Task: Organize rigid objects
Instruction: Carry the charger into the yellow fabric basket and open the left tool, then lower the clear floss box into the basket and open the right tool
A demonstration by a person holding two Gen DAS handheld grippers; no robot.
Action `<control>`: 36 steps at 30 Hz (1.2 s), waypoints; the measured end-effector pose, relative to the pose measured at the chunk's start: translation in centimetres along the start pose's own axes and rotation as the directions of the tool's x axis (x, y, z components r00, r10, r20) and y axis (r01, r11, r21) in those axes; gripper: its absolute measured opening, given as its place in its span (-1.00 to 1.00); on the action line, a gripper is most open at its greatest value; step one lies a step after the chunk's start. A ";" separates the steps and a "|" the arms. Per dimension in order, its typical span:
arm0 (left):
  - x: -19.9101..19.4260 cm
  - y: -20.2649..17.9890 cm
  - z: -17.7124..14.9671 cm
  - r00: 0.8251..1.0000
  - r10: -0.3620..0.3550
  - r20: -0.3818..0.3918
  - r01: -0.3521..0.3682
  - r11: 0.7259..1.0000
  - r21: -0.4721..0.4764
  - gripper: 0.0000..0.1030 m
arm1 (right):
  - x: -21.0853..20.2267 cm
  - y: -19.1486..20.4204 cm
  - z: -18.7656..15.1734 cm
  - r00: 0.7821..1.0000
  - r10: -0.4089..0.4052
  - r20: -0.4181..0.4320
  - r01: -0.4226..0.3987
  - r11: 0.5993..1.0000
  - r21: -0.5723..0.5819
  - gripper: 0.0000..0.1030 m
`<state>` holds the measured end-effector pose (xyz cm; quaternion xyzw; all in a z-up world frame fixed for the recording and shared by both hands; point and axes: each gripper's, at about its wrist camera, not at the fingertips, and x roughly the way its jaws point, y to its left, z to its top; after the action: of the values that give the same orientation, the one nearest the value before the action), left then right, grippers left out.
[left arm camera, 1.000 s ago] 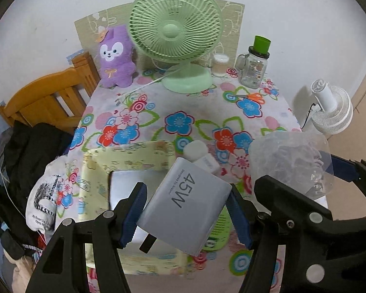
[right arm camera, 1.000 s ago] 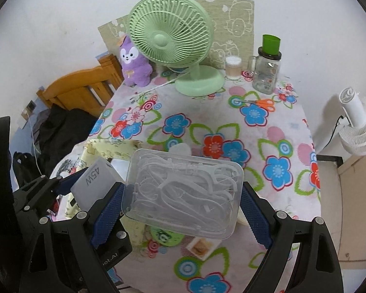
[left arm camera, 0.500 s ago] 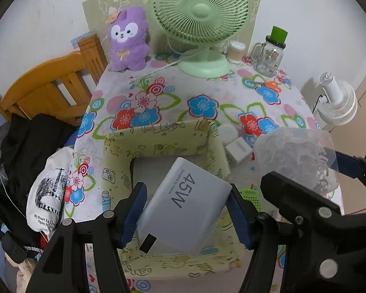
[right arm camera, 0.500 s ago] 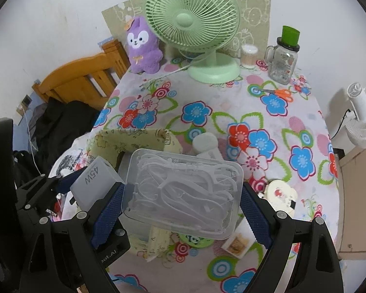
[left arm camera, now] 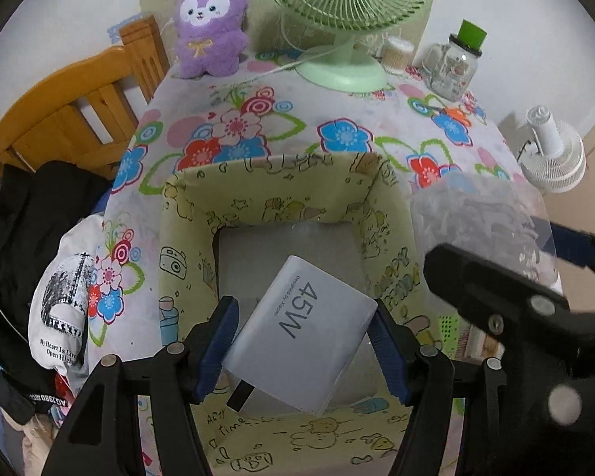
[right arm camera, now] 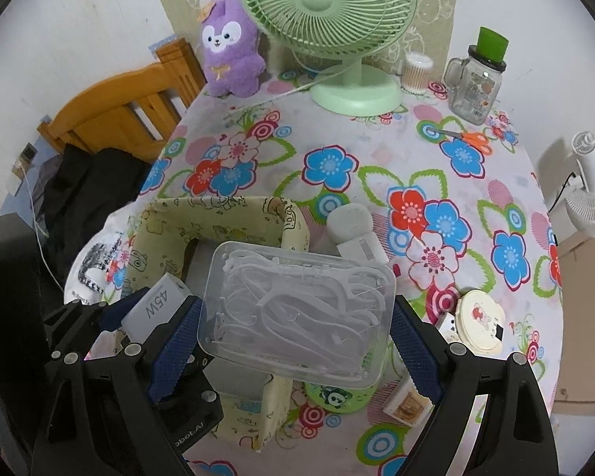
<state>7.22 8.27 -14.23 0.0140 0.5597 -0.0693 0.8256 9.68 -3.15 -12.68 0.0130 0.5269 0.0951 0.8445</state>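
A white charger marked 45W (left arm camera: 301, 333) is clamped between the blue pads of my left gripper (left arm camera: 301, 345). It hangs tilted, plug prongs down, above the grey floor of a yellow cartoon-print fabric box (left arm camera: 273, 174). In the right wrist view the same charger (right arm camera: 154, 305) shows at lower left. My right gripper (right arm camera: 293, 345) is shut on a clear plastic case of white floss picks (right arm camera: 297, 309), held flat over the right wall of the fabric box (right arm camera: 214, 214). That case (left arm camera: 480, 222) appears at the right of the left wrist view.
On the floral tablecloth stand a green fan (right arm camera: 329, 12), a purple plush (right arm camera: 230, 51), a cotton-swab tub (right arm camera: 416, 71) and a green-lidded jar (right arm camera: 476, 83). Orange scissors (right arm camera: 468, 137), a white adapter (right arm camera: 361, 246) and a round cream tin (right arm camera: 480, 325) lie nearby. A wooden chair (left arm camera: 67, 119) stands left.
Both grippers have moved forward and down over the table, each keeping its load. The charger now hangs over the inside of the fabric box, and the floss case over its right wall.
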 end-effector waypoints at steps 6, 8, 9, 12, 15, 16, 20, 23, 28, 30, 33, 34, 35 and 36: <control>-0.9 0.0 0.3 0.999 0.027 0.047 -0.029 0.999 0.043 0.74 | 1.1 0.7 0.8 1.000 0.009 -0.007 -0.009 1.000 -0.008 0.79; -0.8 0.3 0.5 0.998 0.046 0.043 -0.048 0.998 0.051 0.75 | 1.5 1.2 1.2 1.000 0.016 -0.008 -0.016 1.000 -0.016 0.79; -0.6 0.6 0.5 0.998 0.049 0.037 -0.050 0.998 0.045 0.75 | 1.6 1.3 1.3 1.000 0.015 -0.008 -0.016 1.000 -0.020 0.79; 0.0 1.6 0.6 0.999 0.048 0.012 -0.048 0.999 0.013 0.75 | 2.1 1.9 1.7 1.000 0.020 -0.012 -0.021 0.999 -0.028 0.79; 0.2 2.2 0.6 0.999 0.040 0.002 -0.040 0.999 -0.001 0.76 | 2.7 2.5 2.0 0.999 0.028 -0.022 -0.029 0.999 -0.038 0.79; 0.1 2.2 0.6 0.999 0.035 0.002 -0.035 0.999 0.001 0.76 | 3.0 2.7 2.1 0.999 0.030 -0.026 -0.031 0.999 -0.040 0.79; -0.1 2.4 0.9 1.000 0.022 -0.007 -0.022 1.000 -0.001 0.76 | 3.9 3.5 2.5 0.998 0.040 -0.042 -0.041 0.998 -0.042 0.80; -0.1 2.8 1.0 0.999 0.032 -0.011 -0.033 0.999 -0.007 0.85 | 4.4 4.1 2.8 0.999 0.041 -0.036 -0.043 0.998 -0.043 0.80; 0.3 3.5 1.3 0.999 0.040 -0.029 -0.041 0.999 -0.020 0.85 | 5.2 4.3 3.0 0.997 0.054 -0.050 -0.056 0.998 -0.029 0.84; 0.2 3.5 1.3 0.999 0.038 -0.027 -0.038 0.999 -0.019 0.85 | 5.3 4.3 2.9 0.997 0.051 -0.055 -0.053 0.998 -0.029 0.84; 0.1 3.4 1.3 0.999 0.032 -0.026 -0.033 0.999 -0.018 0.85 | 5.2 4.2 2.6 0.996 0.071 -0.062 -0.072 0.997 -0.023 0.85; 0.0 3.3 1.3 0.999 0.029 -0.025 -0.030 0.999 -0.017 0.85 | 5.0 4.1 2.4 0.995 0.076 -0.056 -0.077 0.997 -0.017 0.85; -0.2 3.2 1.2 0.999 0.026 -0.023 -0.026 1.000 -0.016 0.85 | 4.8 4.1 2.3 0.996 0.076 -0.049 -0.076 0.997 -0.017 0.85; -0.2 3.2 1.2 0.999 0.023 -0.021 -0.024 1.000 -0.015 0.86 | 4.5 4.2 2.2 0.997 0.070 -0.038 -0.071 0.997 -0.023 0.85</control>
<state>8.67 11.31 -13.74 0.0150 0.5688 -0.0550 0.8205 12.97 1.89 -15.17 0.0196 0.5406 0.1314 0.8307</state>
